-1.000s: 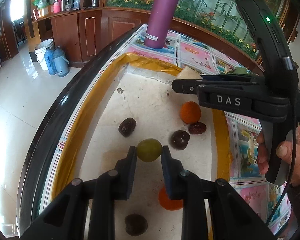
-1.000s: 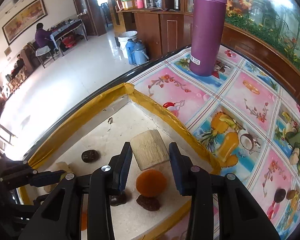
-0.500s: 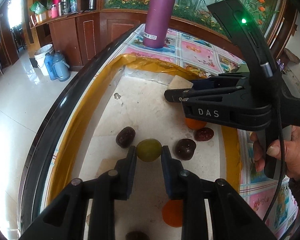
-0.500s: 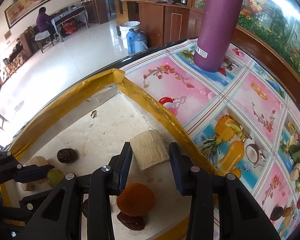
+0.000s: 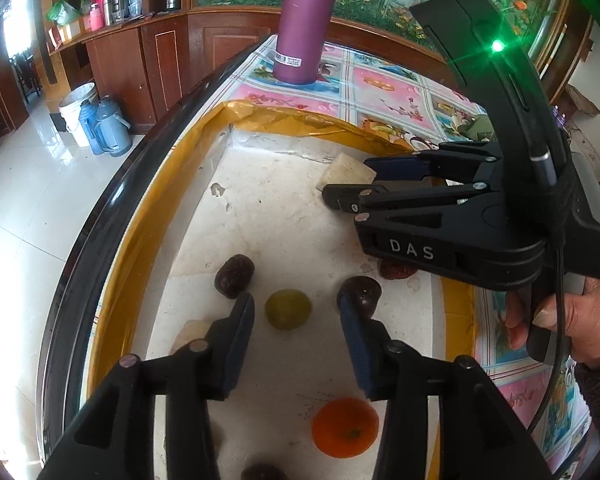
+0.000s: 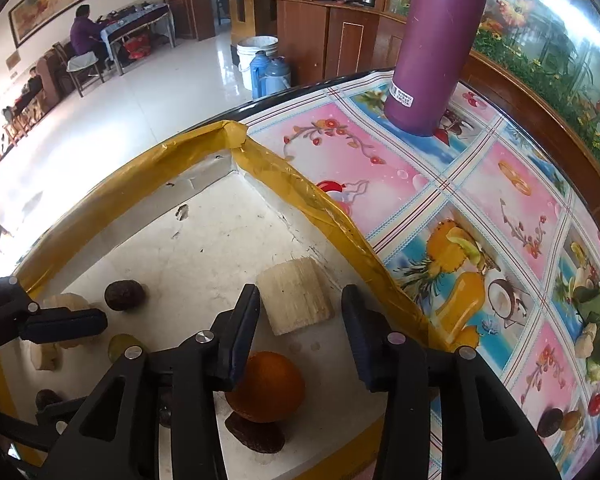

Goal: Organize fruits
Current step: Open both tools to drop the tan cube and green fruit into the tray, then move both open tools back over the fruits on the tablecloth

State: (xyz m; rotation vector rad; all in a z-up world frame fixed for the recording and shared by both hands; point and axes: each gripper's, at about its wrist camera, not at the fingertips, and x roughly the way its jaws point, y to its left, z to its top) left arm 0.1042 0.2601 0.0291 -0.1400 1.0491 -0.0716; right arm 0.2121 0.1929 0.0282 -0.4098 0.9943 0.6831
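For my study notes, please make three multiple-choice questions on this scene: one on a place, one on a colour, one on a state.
1. Where does the bottle stand?
A. in the tray
B. on the patterned cloth, outside the tray
C. on the floor

2. What colour is the fruit between the left gripper fingers?
A. green
B. red
C. white

3. How does the right gripper stand to the pale block?
A. lifts it above the tray
B. clamped shut on it
C. jaws apart, block on the tray floor

Answers:
1 B: the bottle stands on the cloth beyond the tray rim.
2 A: the green fruit lies free there as the jaws open.
3 C: there are gaps on both sides of the block as the jaws open.
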